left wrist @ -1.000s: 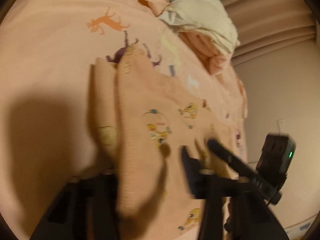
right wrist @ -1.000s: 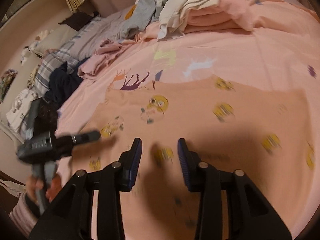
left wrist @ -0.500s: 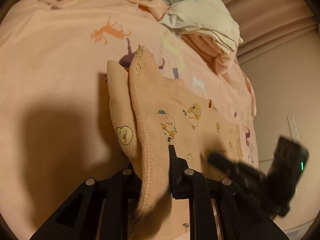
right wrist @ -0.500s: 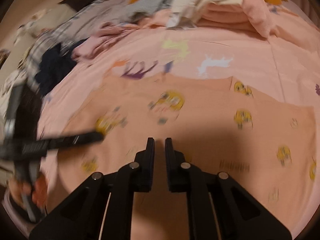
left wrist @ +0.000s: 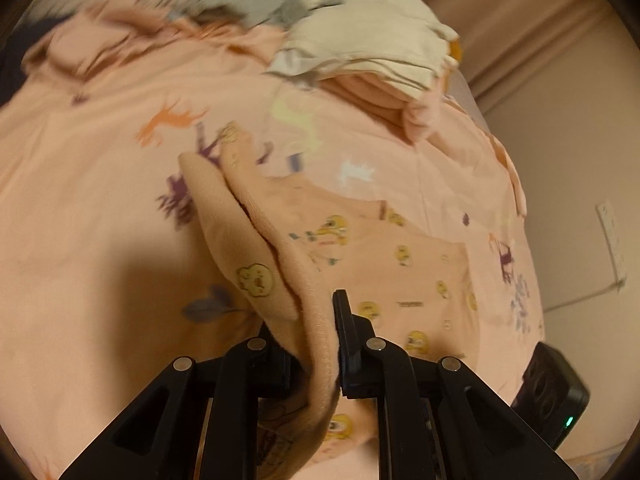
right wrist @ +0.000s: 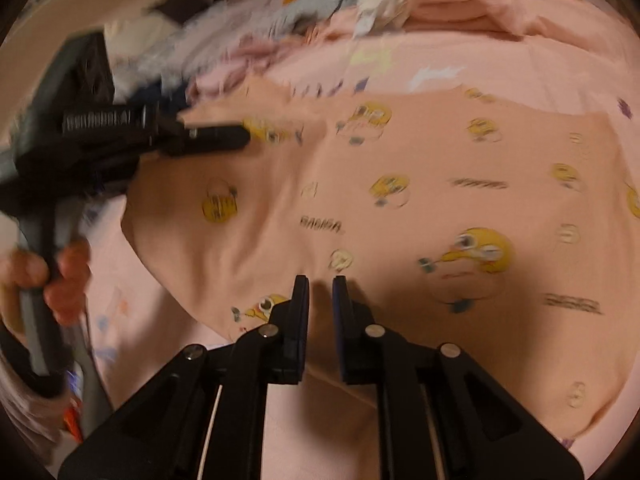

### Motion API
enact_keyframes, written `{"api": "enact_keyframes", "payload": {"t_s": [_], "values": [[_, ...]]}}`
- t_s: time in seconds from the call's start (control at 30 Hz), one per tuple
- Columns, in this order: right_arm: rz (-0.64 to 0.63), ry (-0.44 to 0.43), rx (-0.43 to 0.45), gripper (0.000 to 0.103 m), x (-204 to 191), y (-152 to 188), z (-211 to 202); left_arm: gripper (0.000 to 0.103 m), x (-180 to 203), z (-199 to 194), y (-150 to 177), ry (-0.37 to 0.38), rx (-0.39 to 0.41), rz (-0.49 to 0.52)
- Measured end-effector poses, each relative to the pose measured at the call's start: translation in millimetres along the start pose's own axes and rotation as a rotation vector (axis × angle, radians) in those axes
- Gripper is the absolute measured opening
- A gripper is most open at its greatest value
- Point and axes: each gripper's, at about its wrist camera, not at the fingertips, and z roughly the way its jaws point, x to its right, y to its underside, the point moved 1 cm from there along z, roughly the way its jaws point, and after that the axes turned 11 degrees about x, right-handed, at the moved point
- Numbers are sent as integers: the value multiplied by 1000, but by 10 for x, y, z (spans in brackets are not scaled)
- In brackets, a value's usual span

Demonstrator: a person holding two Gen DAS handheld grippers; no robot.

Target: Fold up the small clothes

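Peach garment [left wrist: 280,276] with yellow cartoon faces spread on the bed [left wrist: 80,208], near edge raised off the pink animal-print sheet. Left gripper [left wrist: 316,344] pinching a doubled fold of hem, jaws pressed onto the stitched edge so both layers lift together; seen again from the right wrist view, reaching in from the left with a hand [right wrist: 48,276] on its handle. Right gripper [right wrist: 320,312] at the garment's near edge, jaws narrow and easing apart by a hair, fabric running up between them; a true pinch there likely but hard to confirm through blur. Two grips along one edge, probably to carry it over in a straight fold without bunching. Heap of other clothes [left wrist: 360,48] well beyond, at the far side of the bed, out of the way.
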Motion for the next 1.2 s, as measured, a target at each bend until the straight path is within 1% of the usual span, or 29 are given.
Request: {"api": "enact_keyframes", "payload": {"t_s": [0.1, 0.17, 0.23, 0.3, 0.37, 0.43, 0.5, 0.57, 0.63, 0.67, 0.73, 0.77, 0.87, 0.93, 1.1, 1.2], "values": [[134, -23, 75, 15, 276, -94, -215, 14, 301, 25, -22, -17, -1, 71], [262, -61, 120, 22, 556, -141, -361, 14, 480, 74, -10, -25, -7, 110], [351, -76, 156, 28, 761, -161, -469, 14, 667, 152, 33, -31, -19, 146], [404, -81, 190, 29, 937, -170, -571, 14, 867, 254, 104, -48, -36, 198], [440, -80, 214, 29, 1035, -169, -640, 14, 1024, 382, 198, -48, -73, 228], [483, -85, 240, 31, 1145, -154, -710, 14, 1147, 571, 311, -32, -136, 232], [530, -98, 263, 35, 1248, -136, -775, 18, 1214, 716, 411, -22, -186, 226], [576, -115, 272, 42, 1338, -117, -812, 31, 1257, 833, 502, -14, -231, 226], [598, -120, 269, 45, 1389, -94, -845, 40, 1293, 855, 561, 20, -259, 215], [602, -119, 265, 48, 1395, -95, -841, 42, 1310, 840, 580, 39, -263, 213], [602, -116, 259, 51, 1403, -102, -851, 42, 1314, 774, 587, 56, -261, 214], [603, -118, 255, 52, 1408, -104, -856, 42, 1284, 704, 565, 67, -245, 210], [597, -126, 230, 52, 1399, -120, -818, 42, 1126, 521, 474, 58, -203, 189], [578, -131, 206, 52, 1352, -158, -741, 43, 956, 364, 418, 52, -167, 176], [511, -79, 116, 52, 1247, -260, -454, 44, 516, 125, 377, -8, -118, 148], [467, -25, 61, 52, 1198, -294, -274, 44, 286, 50, 407, -18, -106, 117]]}}
